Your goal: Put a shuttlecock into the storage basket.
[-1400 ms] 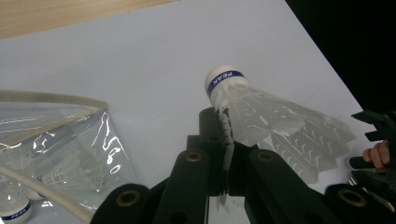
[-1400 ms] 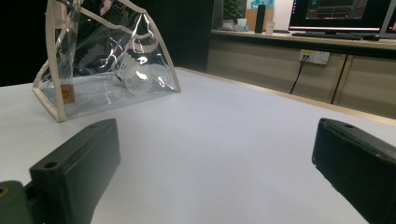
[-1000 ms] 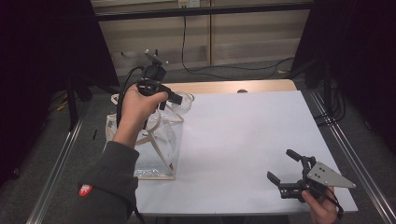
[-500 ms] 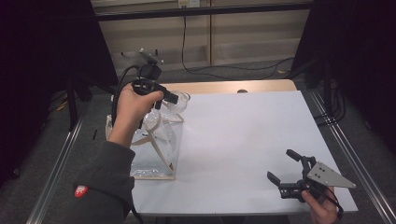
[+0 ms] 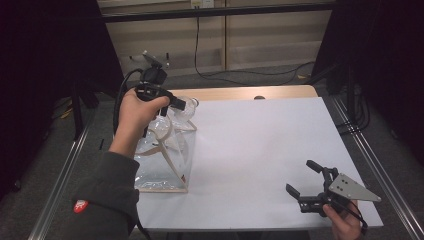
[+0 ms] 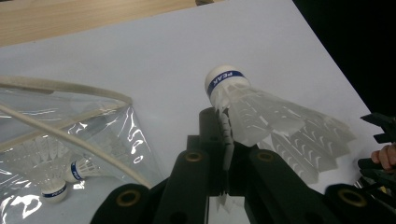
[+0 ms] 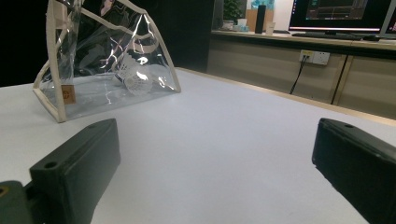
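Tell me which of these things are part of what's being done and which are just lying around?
Part of the job:
- shuttlecock, pinched by its feathers in the left claw
- clear bag, with more shuttlecocks inside
- right claw, open, waiting low over the white table

Just lying about:
- cable on the floor
- monitor on the far counter
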Motion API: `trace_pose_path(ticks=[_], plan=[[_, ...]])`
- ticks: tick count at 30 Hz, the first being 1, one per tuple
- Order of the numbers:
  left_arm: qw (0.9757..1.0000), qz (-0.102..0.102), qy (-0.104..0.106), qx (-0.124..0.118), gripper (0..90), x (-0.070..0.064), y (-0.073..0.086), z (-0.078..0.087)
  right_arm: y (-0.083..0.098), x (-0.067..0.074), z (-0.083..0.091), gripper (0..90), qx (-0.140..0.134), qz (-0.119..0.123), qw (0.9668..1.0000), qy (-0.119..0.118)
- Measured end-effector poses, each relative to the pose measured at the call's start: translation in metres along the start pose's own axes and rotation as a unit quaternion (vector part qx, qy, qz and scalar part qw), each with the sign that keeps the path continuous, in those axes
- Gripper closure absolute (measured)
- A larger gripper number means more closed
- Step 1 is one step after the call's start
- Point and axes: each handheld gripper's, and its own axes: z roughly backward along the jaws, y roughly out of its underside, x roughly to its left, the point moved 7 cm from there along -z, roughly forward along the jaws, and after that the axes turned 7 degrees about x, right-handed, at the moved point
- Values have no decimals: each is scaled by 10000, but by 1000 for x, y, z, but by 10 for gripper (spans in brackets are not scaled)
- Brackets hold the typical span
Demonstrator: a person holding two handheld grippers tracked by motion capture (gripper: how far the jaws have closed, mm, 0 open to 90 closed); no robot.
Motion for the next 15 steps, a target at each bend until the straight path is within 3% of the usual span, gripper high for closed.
trace_pose_path(ticks=[15], plan=[[10000,28,-63,2,895,8,2,9,0,0,0,8,3,-1,10000,1]])
